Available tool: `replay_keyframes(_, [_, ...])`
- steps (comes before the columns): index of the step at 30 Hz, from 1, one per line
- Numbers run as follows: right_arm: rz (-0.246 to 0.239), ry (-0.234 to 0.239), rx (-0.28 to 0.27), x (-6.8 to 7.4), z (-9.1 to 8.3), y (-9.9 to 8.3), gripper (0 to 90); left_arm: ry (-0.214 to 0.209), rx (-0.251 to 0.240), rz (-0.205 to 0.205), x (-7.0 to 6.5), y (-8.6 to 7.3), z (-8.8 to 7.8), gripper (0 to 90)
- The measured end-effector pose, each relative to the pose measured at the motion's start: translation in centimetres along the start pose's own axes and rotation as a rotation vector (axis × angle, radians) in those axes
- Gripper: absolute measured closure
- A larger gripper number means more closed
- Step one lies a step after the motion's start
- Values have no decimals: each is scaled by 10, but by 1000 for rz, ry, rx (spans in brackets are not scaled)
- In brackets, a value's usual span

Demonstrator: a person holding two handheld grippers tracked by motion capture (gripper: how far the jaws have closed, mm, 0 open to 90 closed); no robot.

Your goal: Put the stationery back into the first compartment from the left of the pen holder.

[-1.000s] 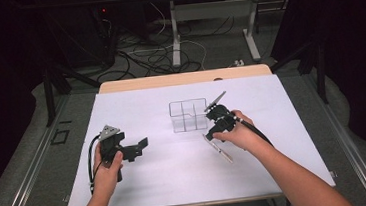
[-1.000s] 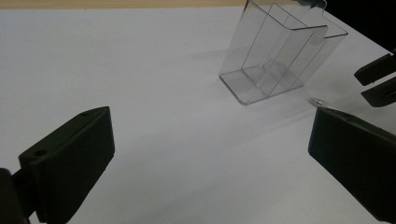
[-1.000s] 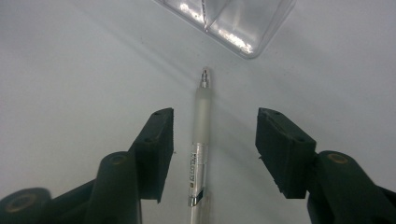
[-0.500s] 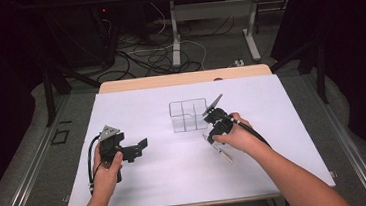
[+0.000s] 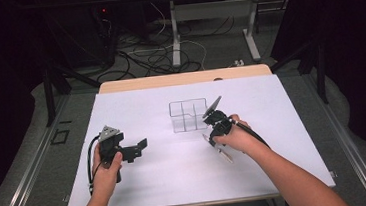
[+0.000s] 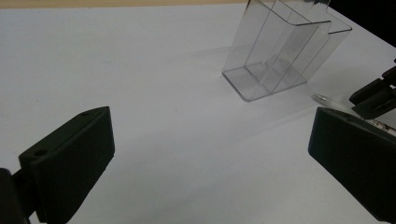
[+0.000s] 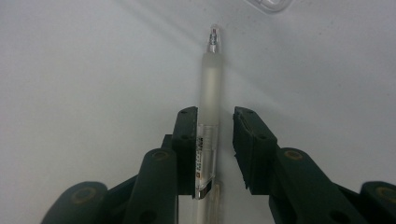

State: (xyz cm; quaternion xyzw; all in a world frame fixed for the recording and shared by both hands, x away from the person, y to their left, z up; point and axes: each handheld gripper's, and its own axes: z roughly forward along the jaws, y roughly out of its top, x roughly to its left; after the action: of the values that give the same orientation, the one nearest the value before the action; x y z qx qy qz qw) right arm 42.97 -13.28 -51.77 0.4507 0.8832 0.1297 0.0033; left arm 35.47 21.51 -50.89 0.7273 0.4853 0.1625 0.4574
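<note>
Right gripper (image 7: 214,149), jaws closing around the pen (image 7: 209,107), a gap at one pad; lifting it into the clear organizer (image 5: 188,115) at 11 o'clock remains. Left gripper (image 6: 210,158) waits, jaws wide apart.

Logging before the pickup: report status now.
Right gripper jaws just closing around pen, gap remains. Left gripper open, idle. Pen flat beside clear organizer. Nothing in the way.

Our right hand-held gripper (image 7: 214,149) has just been closing its jaws around a translucent pen (image 7: 208,107) lying on the white table (image 7: 84,70). The left jaw touches the barrel; a gap remains at the right jaw. The pen tip points away from us.
</note>
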Motion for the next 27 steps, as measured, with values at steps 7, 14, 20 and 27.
replay_keyframes(7, [25,11,-9,1,6,-1,740,3,-9,0,0,-1,0,6])
replay_keyframes(14, [29,10,14,3,9,1,749,4,-11,0,0,-1,0,6])
replay_keyframes(20, [30,14,40,3,9,2,780,2,-5,2,0,0,0,7])
replay_keyframes(27, [51,7,11,3,12,2,791,-3,-8,6,-1,0,1,7])
